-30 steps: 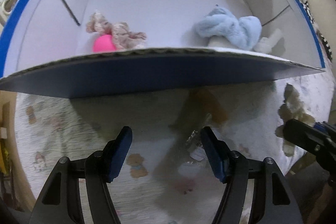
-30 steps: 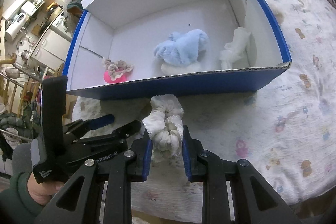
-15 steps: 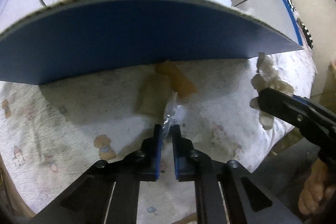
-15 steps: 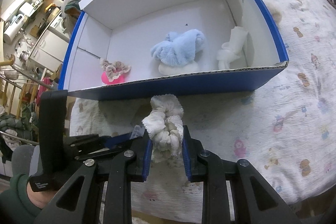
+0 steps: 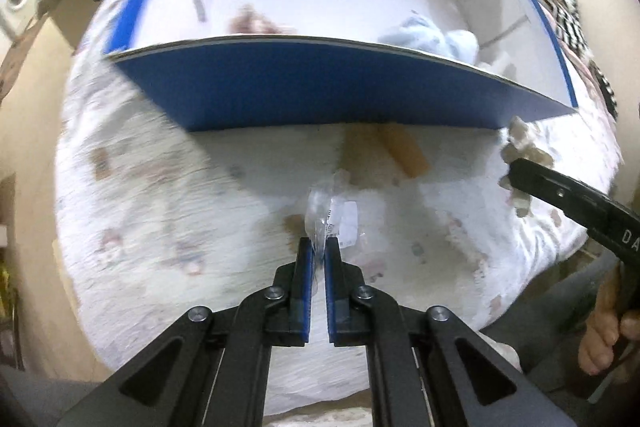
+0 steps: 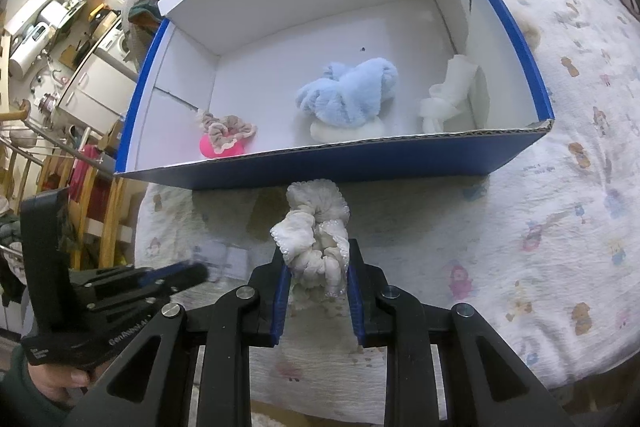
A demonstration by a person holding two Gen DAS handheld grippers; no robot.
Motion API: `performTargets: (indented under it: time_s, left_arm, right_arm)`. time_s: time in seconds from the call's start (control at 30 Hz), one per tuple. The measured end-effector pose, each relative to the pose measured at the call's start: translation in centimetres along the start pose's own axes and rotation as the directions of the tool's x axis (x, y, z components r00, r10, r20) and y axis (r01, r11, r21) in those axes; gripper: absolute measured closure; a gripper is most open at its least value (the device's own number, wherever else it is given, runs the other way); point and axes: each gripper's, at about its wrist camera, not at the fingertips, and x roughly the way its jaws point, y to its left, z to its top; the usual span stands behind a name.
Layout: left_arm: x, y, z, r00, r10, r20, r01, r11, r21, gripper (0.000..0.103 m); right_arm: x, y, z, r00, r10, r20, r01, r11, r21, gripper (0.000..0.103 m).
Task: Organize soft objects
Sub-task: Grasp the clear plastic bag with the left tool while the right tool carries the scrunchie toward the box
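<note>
Two grippers are seen before a blue box (image 6: pixel 360 167) on a printed bedspread (image 6: pixel 560 227) | left gripper (image 5: pixel 319 251): jaws pinched on a clear plastic packet (image 5: pixel 328 215) | right gripper (image 6: pixel 316 267): jaws clamped on a white scrunchie (image 6: pixel 316 227), held just outside the box's near wall | inside: blue fluffy cloth (image 6: pixel 348 93), pink-and-beige scrunchie (image 6: pixel 224 137), white cloth (image 6: pixel 448 95).

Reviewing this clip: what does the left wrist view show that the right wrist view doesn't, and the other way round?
Only the left wrist view shows the clear plastic packet pinched in the left gripper, and the tan item lying on the bedspread by the box.

Only the right wrist view shows the pink ball and white sock clearly inside the box, plus the kitchen behind.

Both show the blue box, the light blue plush in it, and the white scrunchie held by the right gripper.
</note>
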Motion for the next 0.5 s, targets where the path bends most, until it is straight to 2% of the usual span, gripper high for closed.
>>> performTargets:
  time_s: [0.17, 0.33, 0.4, 0.5]
  left_arm:
    - [-1.4, 1.3, -0.5, 0.998, 0.037, 0.041, -0.035, 0.998, -0.048, 0.098]
    - [-3.2, 2.8, -0.5, 0.987, 0.126, 0.098, -0.118, 0.989, -0.091, 0.098]
    - [-4.6, 3.0, -0.3, 0.978, 0.156, 0.14, -0.142, 0.985, -0.102, 0.098]
    - [-6.8, 2.8, -0.2, 0.955, 0.197, 0.223, -0.18, 0.979, -0.094, 0.098]
  right_arm:
    - [-0.1, 0.6, -0.2, 1.0, -0.008, 0.001, 0.008, 1.0, -0.018, 0.076]
    - [-0.5, 1.1, -0.5, 1.0, -0.019, 0.006, 0.019, 0.999, -0.029, 0.076]
    - [-0.8, 1.2, -0.6, 1.0, -0.016, 0.011, 0.016, 0.999, -0.032, 0.076]
    - [-1.6, 1.4, -0.6, 1.0, -0.009, 0.027, 0.01, 0.999, -0.038, 0.076]
